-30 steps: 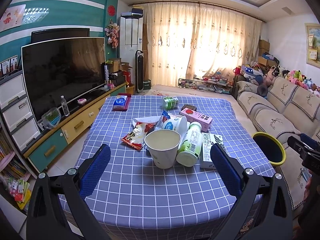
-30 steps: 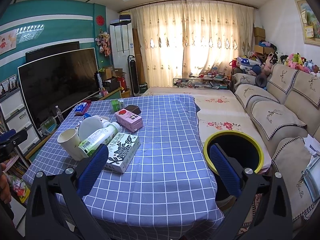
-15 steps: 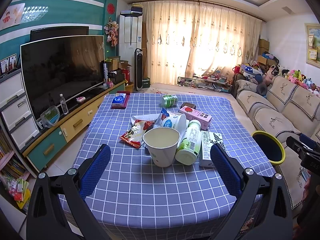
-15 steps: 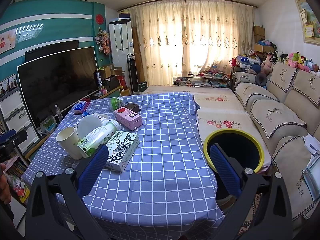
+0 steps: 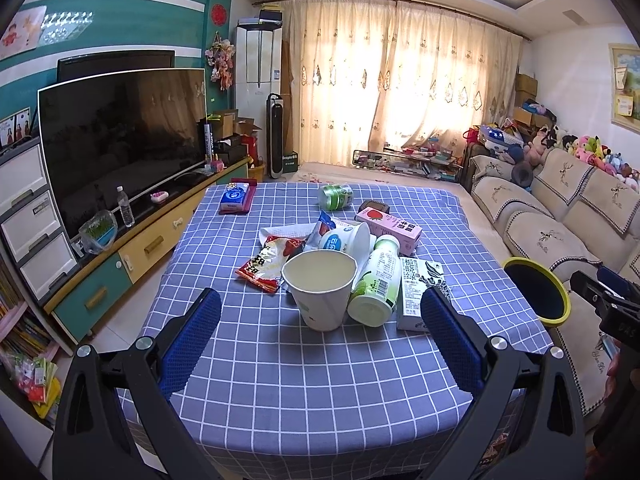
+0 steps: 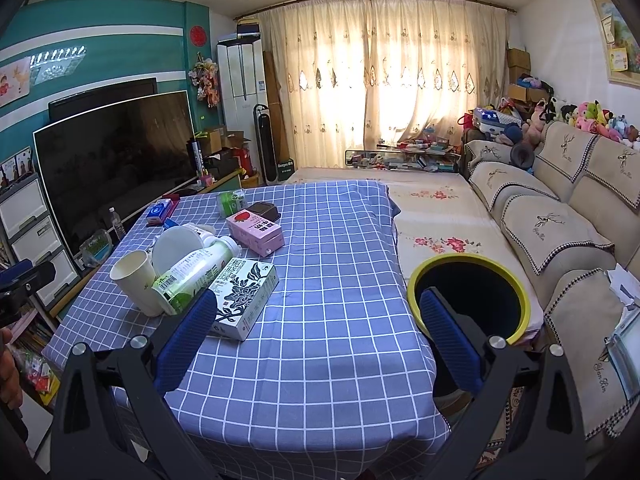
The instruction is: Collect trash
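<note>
While nothing is yet gripped, both tongs hang spread wide and empty over the near edge of the bench (image 5: 304,392), so the step in hand looks like the approach to a first pick.

Taking the paper cup (image 5: 320,288) as the landmark and going left to right in the left wrist view: a red snack bag (image 5: 267,264) lies flat just left of the cup and a little behind it. Behind the cup a white tub (image 5: 346,240) lies tipped on its side. A green bottle (image 5: 376,286) lies on its side against the cup's right flank, cap end pointing away. Right of that bottle a black-and-white carton (image 5: 418,294) lies flat, and a pink carton (image 5: 390,228) sits behind and right of the cup. A green can (image 5: 336,197) lies farther back. Well right of the cup, off the bench's edge, stands the bin (image 5: 536,292) with its yellow rim.

The left tongs (image 5: 320,344) are aimed squarely at the cup, which stands upright between the lines of the two pads but still ahead of them. The right tongs (image 6: 320,336) point between the black-and-white carton and the bin.

As I judge it, the next move calls for pushing the left tongs forward around the cup and closing gently, since thin paper will crush and the leaning bottle may roll once the cup leaves.
</note>
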### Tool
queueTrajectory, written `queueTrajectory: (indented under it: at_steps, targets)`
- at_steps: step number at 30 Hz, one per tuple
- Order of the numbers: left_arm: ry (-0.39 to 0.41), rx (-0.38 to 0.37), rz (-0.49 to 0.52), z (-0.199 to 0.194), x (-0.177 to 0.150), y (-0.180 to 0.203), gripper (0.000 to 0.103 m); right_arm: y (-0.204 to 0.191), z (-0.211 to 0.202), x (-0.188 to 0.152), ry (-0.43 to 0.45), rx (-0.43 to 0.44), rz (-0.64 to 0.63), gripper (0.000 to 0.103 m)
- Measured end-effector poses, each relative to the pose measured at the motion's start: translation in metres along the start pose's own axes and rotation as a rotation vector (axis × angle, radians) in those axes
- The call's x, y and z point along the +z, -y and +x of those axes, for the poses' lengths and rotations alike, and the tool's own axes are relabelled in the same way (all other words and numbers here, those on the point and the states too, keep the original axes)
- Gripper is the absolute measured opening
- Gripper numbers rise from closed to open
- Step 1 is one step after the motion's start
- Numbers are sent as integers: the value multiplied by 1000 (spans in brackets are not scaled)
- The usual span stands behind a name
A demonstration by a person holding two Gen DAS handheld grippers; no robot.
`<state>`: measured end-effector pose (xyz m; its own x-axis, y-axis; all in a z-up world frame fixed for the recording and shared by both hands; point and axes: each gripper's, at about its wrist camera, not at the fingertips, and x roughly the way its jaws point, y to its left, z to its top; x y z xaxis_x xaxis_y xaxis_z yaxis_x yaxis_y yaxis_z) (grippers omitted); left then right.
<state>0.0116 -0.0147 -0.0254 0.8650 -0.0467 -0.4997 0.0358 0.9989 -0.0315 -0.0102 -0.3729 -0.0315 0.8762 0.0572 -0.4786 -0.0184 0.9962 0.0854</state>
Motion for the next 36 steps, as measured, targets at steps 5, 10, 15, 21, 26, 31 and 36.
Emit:
queueTrajectory:
  at_steps: [5, 10, 15, 21, 26, 31, 36]
  targets:
    - [0, 1, -1, 0, 1, -1, 98, 0, 0, 0, -1, -2, 0, 97]
    - [-2, 1, -2, 0, 0, 1, 98, 0, 0, 0, -1, -1, 0, 97]
    - [-2, 1, -2, 0, 0, 0, 98, 1, 0, 0, -3, -3, 1, 97]
    - [-2, 1, -3, 0, 0, -1, 98, 1, 1, -1, -5, -2, 4, 97]
    - [-5, 11, -10, 0, 0, -4, 98, -1, 9, -2, -35, 10, 22, 97]
    - [-16, 18, -22, 6, -1, -12, 98, -18, 24, -7, -65, 56, 18, 97]
    - [-38, 15, -36, 18, -5, -21, 98, -39, 44, -12, -73, 92, 30, 97]
